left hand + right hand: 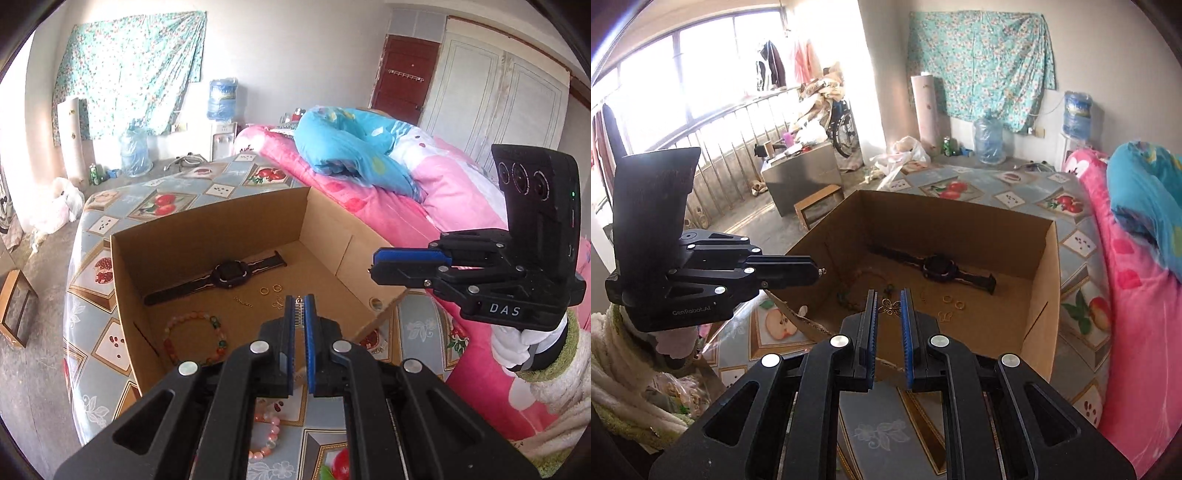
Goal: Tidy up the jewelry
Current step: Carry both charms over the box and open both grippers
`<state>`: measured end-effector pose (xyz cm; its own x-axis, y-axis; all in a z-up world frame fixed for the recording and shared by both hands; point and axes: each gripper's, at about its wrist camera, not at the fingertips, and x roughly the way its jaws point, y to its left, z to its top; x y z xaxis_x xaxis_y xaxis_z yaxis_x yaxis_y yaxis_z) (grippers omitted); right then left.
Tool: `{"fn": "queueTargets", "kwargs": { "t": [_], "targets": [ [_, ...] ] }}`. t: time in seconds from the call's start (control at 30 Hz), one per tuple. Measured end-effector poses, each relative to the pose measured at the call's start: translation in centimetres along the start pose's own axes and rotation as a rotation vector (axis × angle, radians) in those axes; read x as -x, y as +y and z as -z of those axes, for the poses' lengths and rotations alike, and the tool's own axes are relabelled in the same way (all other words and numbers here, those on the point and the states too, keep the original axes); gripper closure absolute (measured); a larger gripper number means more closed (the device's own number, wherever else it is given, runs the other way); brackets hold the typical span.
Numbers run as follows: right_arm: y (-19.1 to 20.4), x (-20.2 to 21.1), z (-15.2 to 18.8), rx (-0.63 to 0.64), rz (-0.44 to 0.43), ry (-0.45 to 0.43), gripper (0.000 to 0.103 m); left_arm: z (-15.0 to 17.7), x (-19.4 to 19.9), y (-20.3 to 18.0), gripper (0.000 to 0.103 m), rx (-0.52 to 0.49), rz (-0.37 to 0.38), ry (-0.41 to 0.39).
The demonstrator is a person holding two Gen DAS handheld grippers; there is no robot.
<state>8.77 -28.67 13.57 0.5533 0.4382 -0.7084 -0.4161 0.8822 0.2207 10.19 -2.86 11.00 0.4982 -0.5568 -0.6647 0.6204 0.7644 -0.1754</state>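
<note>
A: Left wrist view: what sits in the cardboard box [207,236]?

B: A black watch [231,275] lies flat on the box floor, its strap running from low left to upper right. In front of it lie 2 small gold rings [269,289], a short chain piece [243,302] and a multicoloured bead bracelet [194,338] near the front left corner. A pink bead bracelet [267,432] lies outside the box on the fruit-print tablecloth [92,266], partly hidden behind the gripper.

A: And the claws?

B: The left gripper [300,306] has its blue pads nearly together on a small silver piece with a ribbed edge [300,308], held upright above the box; what it is cannot be made out. The right gripper [373,267], seen side-on over the box's right wall, has its jaws close together; anything between them is too small to tell here.

A: Right wrist view?

B: The right gripper [889,308] pinches a gold butterfly-shaped ornament [890,307] between its pads, wings spread across the gap. Below, the watch [938,271] lies with its strap running upper left to lower right, the rings [953,301] beside it. A second butterfly shape [946,315] lies on the floor. The beads at the box's left are in shadow and blurred. The left gripper [820,273] shows a tiny silver glint at its closed tip.
</note>
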Motion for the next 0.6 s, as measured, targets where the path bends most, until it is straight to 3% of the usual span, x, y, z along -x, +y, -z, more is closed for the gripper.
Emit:
{"fn": "queueTargets", "kwargs": {
  "t": [0.1,0.3,0.43,0.6],
  "targets": [
    [-1.5,-3.8,-0.7,-0.03,-0.002,0.157,0.093,-2.0,-4.3,1.8,0.099,0.072,0.046,0.139],
    [-3.3,-8.8,-0.5,-0.067,-0.007,0.406,0.093,-2.9,-11.1,4.5,0.099,0.163,0.054,0.376],
    [-3.8,-11.2,0.0,-0.045,0.018,0.49,0.093,-2.8,-13.4,5.3,0.099,0.201,0.047,0.465],
    [-3.9,-12.5,0.5,-0.016,0.036,0.537,0.093,-2.9,-14.5,5.1,0.099,0.202,0.032,0.509]
  ]
}}
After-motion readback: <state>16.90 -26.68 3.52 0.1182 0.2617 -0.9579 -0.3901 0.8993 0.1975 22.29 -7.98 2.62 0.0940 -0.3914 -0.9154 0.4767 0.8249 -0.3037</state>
